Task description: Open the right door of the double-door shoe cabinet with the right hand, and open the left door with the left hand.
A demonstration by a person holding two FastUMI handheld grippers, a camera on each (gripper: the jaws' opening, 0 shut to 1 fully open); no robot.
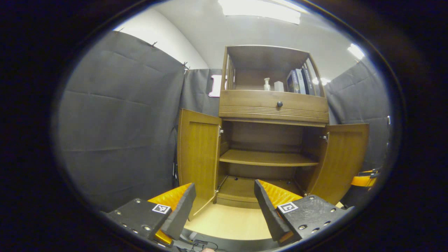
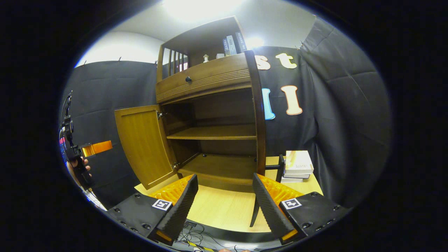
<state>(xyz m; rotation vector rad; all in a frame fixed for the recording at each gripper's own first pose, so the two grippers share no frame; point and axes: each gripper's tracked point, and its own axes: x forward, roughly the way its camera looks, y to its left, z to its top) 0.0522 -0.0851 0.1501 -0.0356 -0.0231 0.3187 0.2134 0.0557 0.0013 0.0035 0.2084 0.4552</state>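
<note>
The left tongs (image 1: 224, 201) are spread apart with nothing between them, held off in front of the shoe cabinet (image 1: 273, 105), which stands on the pale table (image 1: 231, 222). The right tongs (image 2: 224, 192) are likewise spread and grip nothing. Both cabinet doors stand swung out: the left door (image 1: 197, 157) angles outward on its hinges, and the right door (image 1: 344, 157) does the same opposite it, baring an inner shelf (image 1: 267, 158). Above sits a drawer with a dark knob (image 1: 279, 104). Beside the cabinet, a stack of books (image 2: 297, 165) rests on the table.
</note>
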